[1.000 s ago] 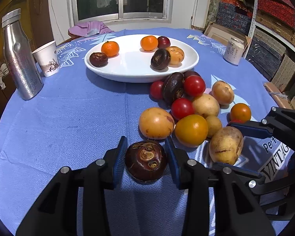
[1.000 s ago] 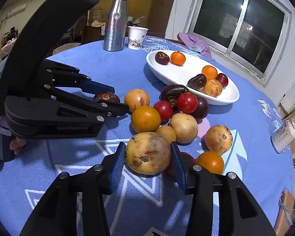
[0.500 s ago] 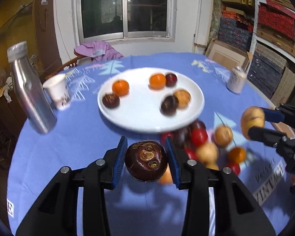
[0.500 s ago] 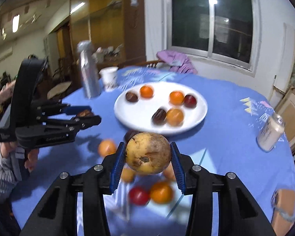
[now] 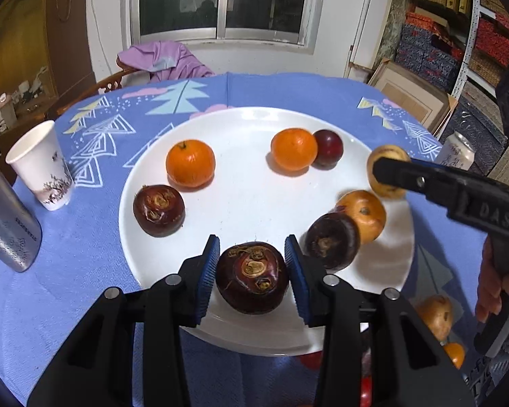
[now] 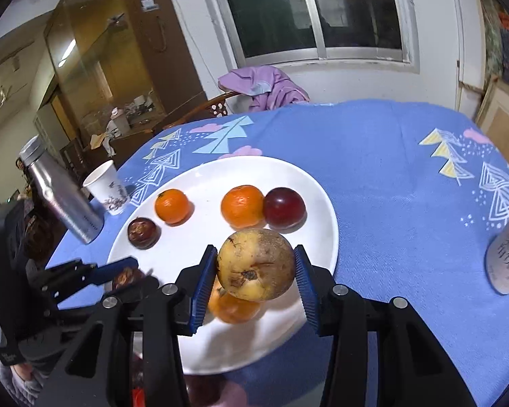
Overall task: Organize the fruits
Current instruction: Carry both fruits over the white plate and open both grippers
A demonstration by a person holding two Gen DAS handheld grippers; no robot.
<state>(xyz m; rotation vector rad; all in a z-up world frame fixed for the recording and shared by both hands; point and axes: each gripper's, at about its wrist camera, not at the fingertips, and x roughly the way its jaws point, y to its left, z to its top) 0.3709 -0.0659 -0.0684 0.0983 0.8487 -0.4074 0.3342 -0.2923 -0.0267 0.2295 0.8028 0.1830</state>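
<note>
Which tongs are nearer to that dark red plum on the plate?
Right. The right tongs hold a yellow fruit just before the plum; the left tongs are at the plate's near edge.

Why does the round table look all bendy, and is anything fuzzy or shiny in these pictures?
Both views are fisheye, so the table edge and window frames curve, and the corners go black. In the left wrist view, the white plate shows soft glare, and the fruits under the right gripper look smeared. In the right wrist view, the can and metal bottle are blurry, while the yellow-brown fruit is sharp.
</note>
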